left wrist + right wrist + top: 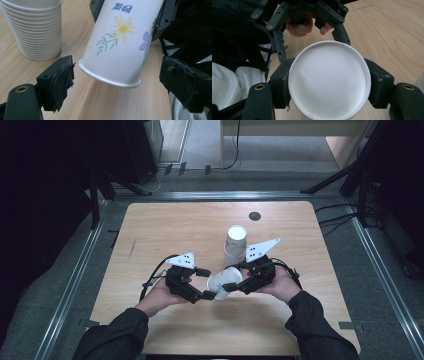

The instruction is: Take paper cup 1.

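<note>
1. Your right gripper is clamped on the paper cup, mid-frame above the table.
2. It's light and crushable, so squeeze gently near the base.
3. Your left gripper stands wide around its bottom end, probably not touching.

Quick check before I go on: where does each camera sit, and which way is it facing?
High view: above the person's side, looking forward and down on the table; forearms enter below.
Left gripper view: rides the left hand-held gripper, open jaws either side of the flowered cup, cup stack behind.
Right gripper view: along the right hand-held gripper, clamped on the cup.
All share the cup.
</note>
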Available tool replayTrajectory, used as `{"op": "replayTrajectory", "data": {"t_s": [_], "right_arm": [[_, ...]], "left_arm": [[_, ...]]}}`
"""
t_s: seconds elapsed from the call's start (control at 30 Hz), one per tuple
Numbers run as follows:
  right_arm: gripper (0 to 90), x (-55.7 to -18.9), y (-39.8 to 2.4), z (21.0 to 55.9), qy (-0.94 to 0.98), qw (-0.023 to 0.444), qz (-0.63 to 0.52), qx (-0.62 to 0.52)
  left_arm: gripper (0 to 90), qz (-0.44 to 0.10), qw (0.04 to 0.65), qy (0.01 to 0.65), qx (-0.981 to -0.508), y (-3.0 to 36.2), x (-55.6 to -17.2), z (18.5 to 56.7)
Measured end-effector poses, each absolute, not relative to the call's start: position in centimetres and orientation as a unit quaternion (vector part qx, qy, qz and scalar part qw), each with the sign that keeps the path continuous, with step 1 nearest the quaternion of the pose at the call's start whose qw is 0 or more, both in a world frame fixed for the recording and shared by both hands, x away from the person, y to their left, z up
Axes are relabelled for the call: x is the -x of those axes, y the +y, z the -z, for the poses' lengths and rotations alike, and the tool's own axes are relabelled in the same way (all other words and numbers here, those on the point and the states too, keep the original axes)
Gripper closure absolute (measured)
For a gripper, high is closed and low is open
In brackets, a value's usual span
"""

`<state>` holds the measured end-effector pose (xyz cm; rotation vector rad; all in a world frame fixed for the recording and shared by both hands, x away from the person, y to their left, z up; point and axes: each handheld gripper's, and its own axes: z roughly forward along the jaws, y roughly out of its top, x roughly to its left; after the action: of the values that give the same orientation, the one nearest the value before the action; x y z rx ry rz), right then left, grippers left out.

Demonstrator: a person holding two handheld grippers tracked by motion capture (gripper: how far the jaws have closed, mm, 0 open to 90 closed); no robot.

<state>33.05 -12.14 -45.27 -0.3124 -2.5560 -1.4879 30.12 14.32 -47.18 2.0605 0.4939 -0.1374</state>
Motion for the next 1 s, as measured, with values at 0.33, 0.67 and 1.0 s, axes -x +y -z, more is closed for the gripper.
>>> {"op": "replayTrajectory", "data": {"t_s": [0.33, 0.67, 1.0], "right_arm": [[33.6, -32.8, -11.2, 45.5, -0.852, 0.091, 0.506, 0.1], [33.7, -32.8, -11.1, 45.3, -0.847, 0.095, 0.514, 0.1], [34.2, -32.6, -11.0, 45.1, -0.844, 0.095, 0.518, 0.099]], "left_arm": [[12.5, 0.064, 0.486, 0.2, -0.848, 14.0, -30.1, 47.7], [13.1, 0.064, 0.477, 0.191, -0.856, 13.4, -29.9, 48.3], [9.8, 0.066, 0.494, 0.196, -0.845, 13.5, -30.0, 48.1]]}}
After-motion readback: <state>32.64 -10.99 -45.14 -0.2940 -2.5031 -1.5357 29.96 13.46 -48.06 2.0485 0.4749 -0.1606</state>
